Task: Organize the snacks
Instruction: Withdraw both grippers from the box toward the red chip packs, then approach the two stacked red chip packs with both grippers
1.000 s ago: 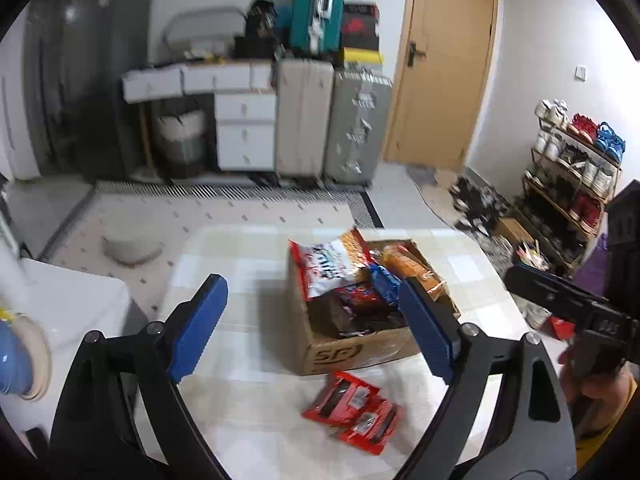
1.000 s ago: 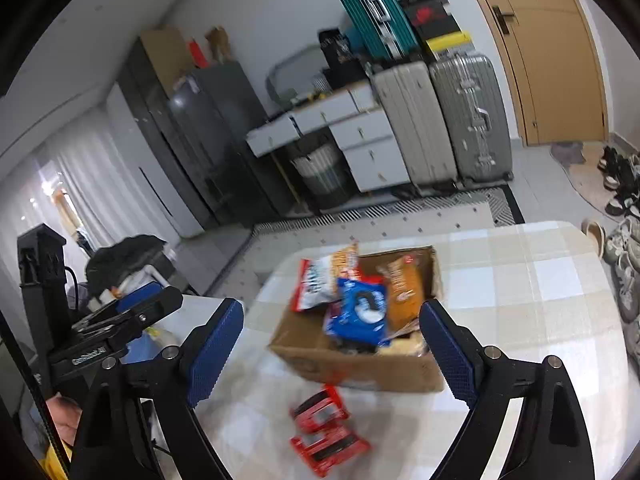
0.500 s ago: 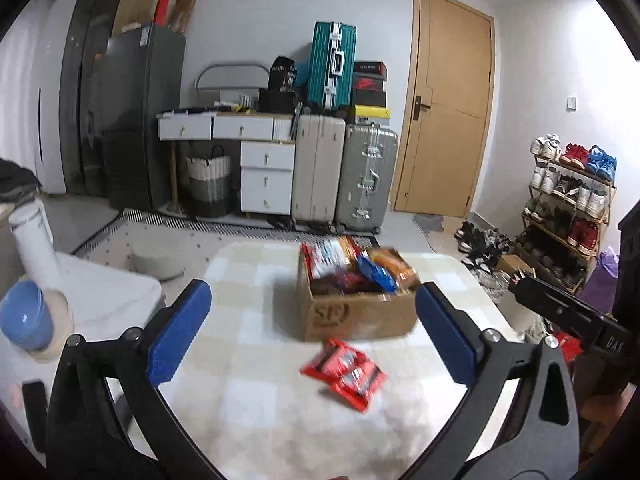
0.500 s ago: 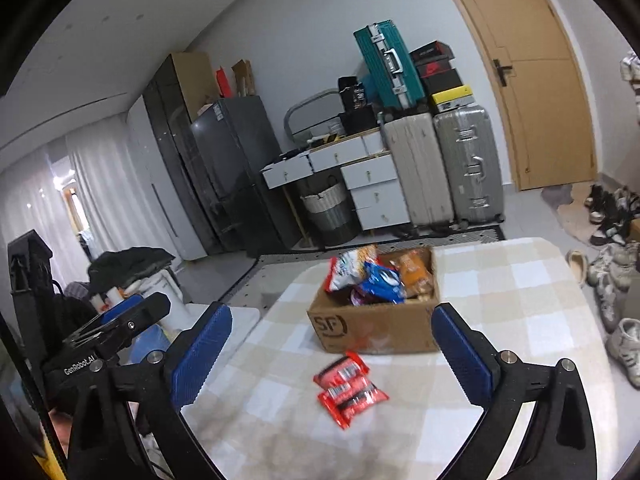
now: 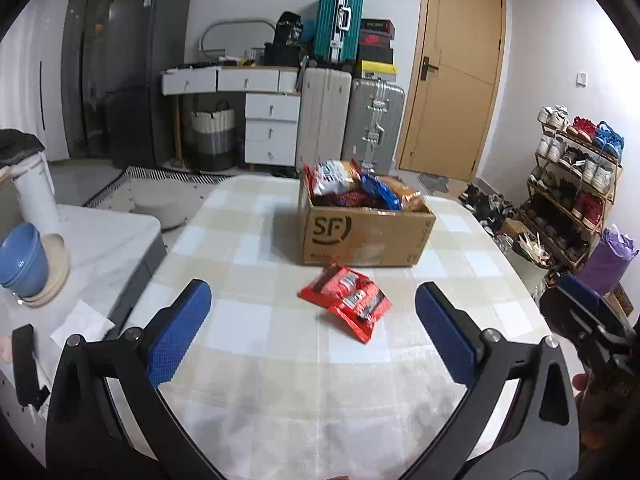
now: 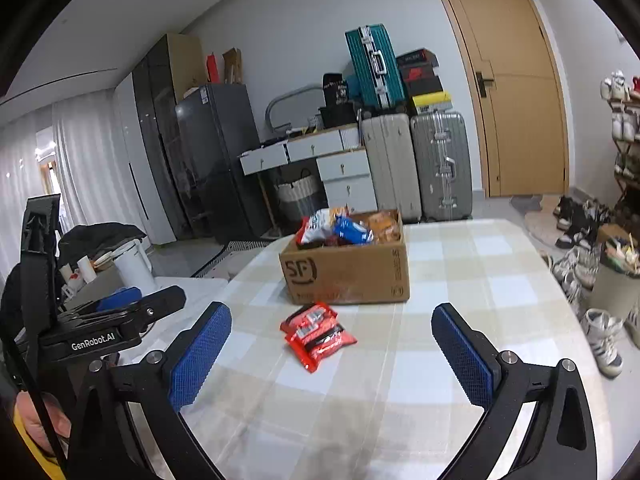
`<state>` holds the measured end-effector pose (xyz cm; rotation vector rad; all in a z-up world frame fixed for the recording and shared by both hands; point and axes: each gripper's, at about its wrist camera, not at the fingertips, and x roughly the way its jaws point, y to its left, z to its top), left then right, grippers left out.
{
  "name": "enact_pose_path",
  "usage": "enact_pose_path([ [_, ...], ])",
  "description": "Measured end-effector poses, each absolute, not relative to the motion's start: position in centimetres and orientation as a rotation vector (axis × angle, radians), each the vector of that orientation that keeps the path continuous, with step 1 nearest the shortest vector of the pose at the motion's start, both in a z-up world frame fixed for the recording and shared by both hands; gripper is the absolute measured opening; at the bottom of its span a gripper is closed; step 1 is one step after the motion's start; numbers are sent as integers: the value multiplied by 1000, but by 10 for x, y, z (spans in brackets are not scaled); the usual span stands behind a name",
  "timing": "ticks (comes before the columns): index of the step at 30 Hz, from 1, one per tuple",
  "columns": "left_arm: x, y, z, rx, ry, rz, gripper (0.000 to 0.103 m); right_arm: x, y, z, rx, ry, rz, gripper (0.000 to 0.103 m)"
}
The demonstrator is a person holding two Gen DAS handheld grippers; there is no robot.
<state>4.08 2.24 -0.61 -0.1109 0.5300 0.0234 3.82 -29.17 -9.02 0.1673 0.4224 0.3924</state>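
A brown cardboard box [image 5: 366, 236] [image 6: 348, 274] marked SF stands on the checked table [image 5: 248, 320] [image 6: 460, 280], filled with several snack bags. In front of the box lie two red snack packets [image 5: 346, 294] [image 6: 318, 334], one overlapping the other. My left gripper [image 5: 312, 330] is open over the near part of the table, short of the packets, with nothing between its blue pads. My right gripper [image 6: 332, 354] is open too, also short of the packets and empty. Each gripper shows at the edge of the other's view.
A white counter [image 5: 104, 240] left of the table carries blue bowls [image 5: 22, 260] and a white kettle [image 6: 134, 266]. Behind the table are suitcases [image 5: 348, 116], a drawer unit and a door. A shoe rack [image 5: 572, 184] and shoes on the floor lie to the right.
Both grippers have pulled back from the box toward the near side of the table and sunk lower. Their jaws spread a little wider. The box and packets stay in place.
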Motion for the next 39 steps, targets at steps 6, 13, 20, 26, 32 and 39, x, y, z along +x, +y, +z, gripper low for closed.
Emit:
enact_pose_path([
  [6, 73, 19, -17, -100, 565, 17, 102, 42, -293, -99, 188, 430, 389, 102],
  [13, 94, 17, -37, -93, 613, 16, 102, 50, -288, -109, 166, 446, 390, 102],
  [20, 119, 18, -67, -91, 679, 20, 102, 58, -286, -121, 156, 455, 387, 102],
  [26, 137, 22, -86, -95, 723, 23, 102, 76, -289, -138, 171, 499, 391, 102],
  [32, 163, 32, -103, -102, 753, 35, 102, 104, -274, -160, 150, 596, 426, 102],
  [39, 197, 57, -125, -142, 807, 50, 102, 161, -233, -180, 58, 706, 532, 102],
])
